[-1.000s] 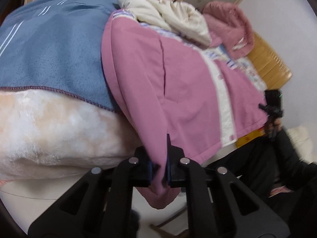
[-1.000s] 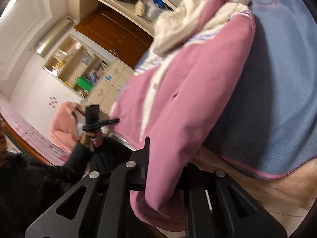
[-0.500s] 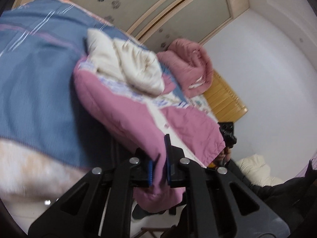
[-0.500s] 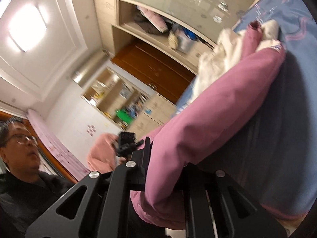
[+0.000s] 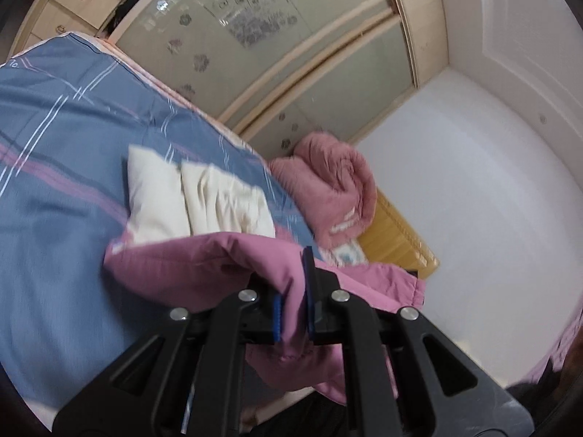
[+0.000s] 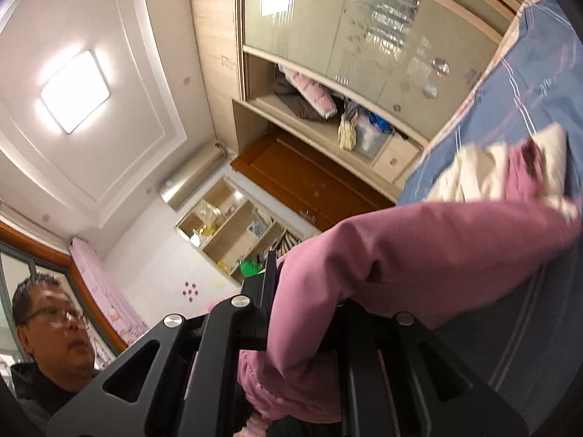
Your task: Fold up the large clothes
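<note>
A large pink jacket (image 5: 189, 266) with a cream lining (image 5: 204, 196) lies partly on a blue striped bedspread (image 5: 54, 167). My left gripper (image 5: 293, 302) is shut on the jacket's pink hem, which hangs down between the blue pads. My right gripper (image 6: 306, 313) is shut on another part of the pink jacket (image 6: 419, 251), and the cloth hides its right finger. Both grippers hold the near edge lifted above the bed, with the jacket stretching away toward the cream lining (image 6: 473, 171).
A rolled pink quilt (image 5: 331, 178) lies at the far end of the bed by a wooden headboard (image 5: 397, 240). A wardrobe with glass doors (image 5: 255, 36) stands behind. A person's face (image 6: 51, 331) and open shelves (image 6: 233, 233) show in the right wrist view.
Both grippers have lifted the jacket's near edge up and swung it over toward the far side of the bed. The views tilted up from the bed edge to the wardrobe and ceiling.
</note>
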`<action>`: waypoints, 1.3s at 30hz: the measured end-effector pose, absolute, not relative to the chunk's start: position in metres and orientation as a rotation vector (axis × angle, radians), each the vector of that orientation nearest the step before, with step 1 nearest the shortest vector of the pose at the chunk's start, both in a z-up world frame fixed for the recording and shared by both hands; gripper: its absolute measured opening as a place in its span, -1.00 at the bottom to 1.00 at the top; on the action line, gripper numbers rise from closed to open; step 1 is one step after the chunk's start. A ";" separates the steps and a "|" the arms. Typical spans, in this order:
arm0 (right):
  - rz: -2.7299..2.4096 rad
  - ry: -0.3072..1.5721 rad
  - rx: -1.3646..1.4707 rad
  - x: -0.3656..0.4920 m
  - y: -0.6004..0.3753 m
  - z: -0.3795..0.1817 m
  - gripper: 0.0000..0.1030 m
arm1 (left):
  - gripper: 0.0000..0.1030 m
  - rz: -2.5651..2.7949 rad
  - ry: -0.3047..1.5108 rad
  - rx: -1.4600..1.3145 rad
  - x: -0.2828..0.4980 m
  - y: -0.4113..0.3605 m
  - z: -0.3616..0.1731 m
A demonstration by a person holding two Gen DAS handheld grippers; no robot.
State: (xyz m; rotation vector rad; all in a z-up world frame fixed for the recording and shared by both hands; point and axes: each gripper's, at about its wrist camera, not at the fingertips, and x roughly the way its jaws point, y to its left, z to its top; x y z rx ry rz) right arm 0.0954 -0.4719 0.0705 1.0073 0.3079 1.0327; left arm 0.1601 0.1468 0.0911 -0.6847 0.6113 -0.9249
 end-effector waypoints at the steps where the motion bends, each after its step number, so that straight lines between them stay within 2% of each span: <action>1: 1.012 0.293 1.033 0.109 -0.475 0.074 -0.80 | -0.82 -0.909 0.604 -0.706 0.174 0.147 0.095; 6: 0.884 0.270 1.145 0.185 -0.495 0.077 -0.80 | -0.82 -0.789 0.591 -0.742 0.258 0.142 0.101; 11: 0.708 0.328 1.246 0.274 -0.512 0.048 -0.80 | -0.81 -0.645 0.638 -0.664 0.347 0.119 0.085; 19: 0.526 0.434 1.318 0.354 -0.523 -0.038 -0.79 | -0.78 -0.541 0.771 -0.598 0.447 0.080 0.001; 21: 0.547 0.423 1.323 0.354 -0.521 -0.047 -0.68 | -0.74 -0.544 0.781 -0.598 0.451 0.078 -0.012; 22: 0.564 0.415 1.330 0.353 -0.522 -0.049 -0.50 | -0.69 -0.562 0.773 -0.608 0.451 0.079 -0.013; 23: 0.589 0.400 1.358 0.352 -0.523 -0.050 -0.04 | -0.53 -0.586 0.768 -0.624 0.451 0.081 -0.012; 24: 0.597 0.382 1.393 0.351 -0.527 -0.048 0.28 | -0.43 -0.607 0.766 -0.639 0.449 0.081 -0.010; 25: 0.590 0.356 1.433 0.348 -0.531 -0.047 0.80 | -0.19 -0.629 0.762 -0.654 0.447 0.084 -0.007; 26: 0.557 0.315 1.488 0.340 -0.537 -0.044 0.97 | 0.06 -0.656 0.748 -0.660 0.445 0.086 0.002; 27: 0.561 0.283 1.519 0.335 -0.541 -0.039 0.97 | 0.13 -0.671 0.731 -0.653 0.443 0.086 0.010; 28: 0.603 0.239 1.548 0.331 -0.546 -0.032 0.97 | 0.42 -0.700 0.708 -0.659 0.439 0.088 0.021; 29: 0.628 0.201 1.545 0.325 -0.550 -0.020 0.97 | 0.92 -0.738 0.693 -0.682 0.436 0.090 0.028; 32: 0.600 0.133 1.389 0.299 -0.550 0.025 0.97 | 0.96 -0.759 0.552 -0.779 0.421 0.113 0.062; 34: 0.543 0.155 1.237 0.284 -0.535 0.054 0.97 | 0.96 -0.673 0.492 -0.822 0.411 0.132 0.086; 36: 0.442 0.213 0.988 0.268 -0.501 0.085 0.97 | 0.96 -0.484 0.449 -0.738 0.390 0.133 0.112; 39: 0.218 0.307 0.604 0.257 -0.432 0.108 0.97 | 0.96 -0.342 0.379 -0.437 0.355 0.087 0.140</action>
